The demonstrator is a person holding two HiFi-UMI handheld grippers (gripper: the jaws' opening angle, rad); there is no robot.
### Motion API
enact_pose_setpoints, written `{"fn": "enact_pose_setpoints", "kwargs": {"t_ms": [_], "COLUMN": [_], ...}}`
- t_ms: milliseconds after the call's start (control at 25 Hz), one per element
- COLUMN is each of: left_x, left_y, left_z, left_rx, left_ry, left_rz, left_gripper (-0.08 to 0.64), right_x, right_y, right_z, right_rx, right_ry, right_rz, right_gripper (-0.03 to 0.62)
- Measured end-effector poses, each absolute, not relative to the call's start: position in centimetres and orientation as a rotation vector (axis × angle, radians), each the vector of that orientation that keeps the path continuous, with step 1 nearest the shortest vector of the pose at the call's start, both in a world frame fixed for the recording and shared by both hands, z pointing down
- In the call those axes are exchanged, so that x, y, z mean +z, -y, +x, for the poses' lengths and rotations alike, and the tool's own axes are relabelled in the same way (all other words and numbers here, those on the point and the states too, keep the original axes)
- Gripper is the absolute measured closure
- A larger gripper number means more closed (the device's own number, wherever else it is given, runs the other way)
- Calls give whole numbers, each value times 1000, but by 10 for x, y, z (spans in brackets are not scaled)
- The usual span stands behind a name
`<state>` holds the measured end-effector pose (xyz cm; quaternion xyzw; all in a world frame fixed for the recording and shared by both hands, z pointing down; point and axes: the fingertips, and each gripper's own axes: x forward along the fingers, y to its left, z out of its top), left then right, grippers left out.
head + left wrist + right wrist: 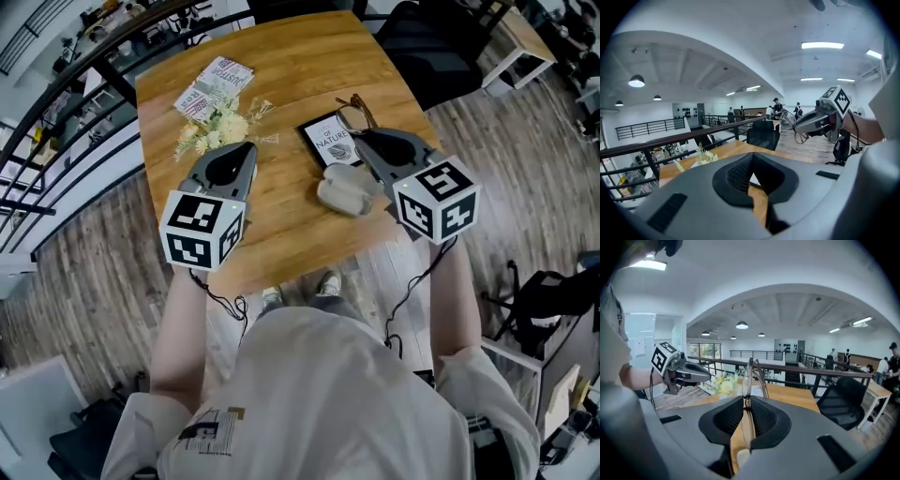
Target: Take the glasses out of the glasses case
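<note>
A wooden table (300, 66) stands on a plank floor (84, 281) beside a black railing (56, 103) in an open office with ceiling lights. Flowers (217, 127), a booklet (214, 86), a dark book (330, 141) and the grey case (345, 190) lie on it, the case just beside the book. The right gripper (746, 401) hangs above the table. Its fingers (729, 416) are clamped narrowly on the glasses (748, 376), which stand edge-on beyond the tips, clear of the case. The left gripper (751, 159) hangs well apart from it, its fingers (738, 171) together and empty.

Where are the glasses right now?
The glasses are clamped in the right gripper, held above the table at the head view's right, by the black booklet and the grey case.
</note>
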<state>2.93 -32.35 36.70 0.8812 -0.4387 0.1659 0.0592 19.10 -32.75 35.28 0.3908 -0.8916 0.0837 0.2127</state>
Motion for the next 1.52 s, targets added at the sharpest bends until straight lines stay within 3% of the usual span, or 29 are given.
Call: {"fn": "enact_pose_setpoints", "kwargs": {"t_ms": [360,760,1080,1520], "left_x": [257,197,208,246], "left_y": [292,242,227,232], "left_z": [26,22,20,17], "left_rx": [360,98,127,182], "left_ry": [1494,1609,1640,1656], "left_rz": [2906,3021,3025,2935], "left_gripper": [545,545,545,545], "right_x": [228,169,173,225], "right_y": [280,231,206,202], "right_z": [192,203,204,208], "right_rx": [-37,-163,-352,-115], "right_ry": [2637,2738,2646,2665], "right_rz": [1364,1557,1632,1650], "right_gripper": [523,523,523,525]}}
